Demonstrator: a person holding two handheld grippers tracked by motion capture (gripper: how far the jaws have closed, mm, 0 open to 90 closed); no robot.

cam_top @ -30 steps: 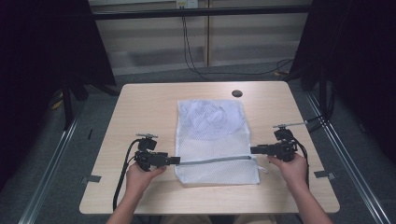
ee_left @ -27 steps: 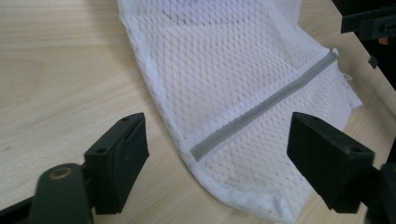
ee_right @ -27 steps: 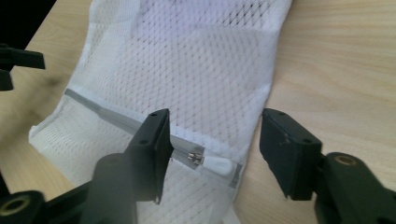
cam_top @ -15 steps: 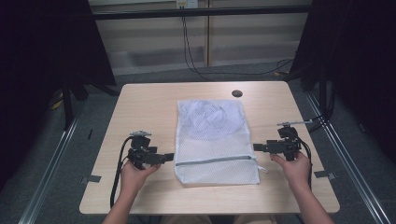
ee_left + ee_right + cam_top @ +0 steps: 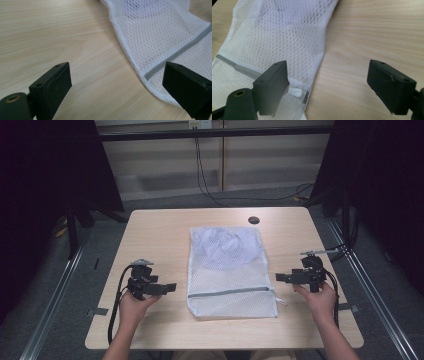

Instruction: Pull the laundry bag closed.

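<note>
A white mesh laundry bag (image 5: 230,270) with a grey zipper (image 5: 232,291) lies flat in the middle of the table (image 5: 160,230). My left gripper (image 5: 170,287) sits a short way off the bag's left edge, open, pointing at it. In the left gripper view the bag (image 5: 160,32) lies ahead of the gripper (image 5: 116,67), whose jaws have just been opening with nothing between them. My right gripper (image 5: 280,277) is open just off the bag's right edge. In the right gripper view the gripper (image 5: 327,63) has also just been opening over bare wood, the bag's edge (image 5: 279,30) by its left jaw.
A small dark round hole (image 5: 253,220) marks the table's far side. Black cables trail from both grippers over the table's near edge. Metal rails and dark curtains flank the table. Bare wood lies on either side of the bag.
Both grippers opened and let go of the bag at its zipper line. The left gripper drew back to the left; the right one backed off slightly. The bag now lies slack.
</note>
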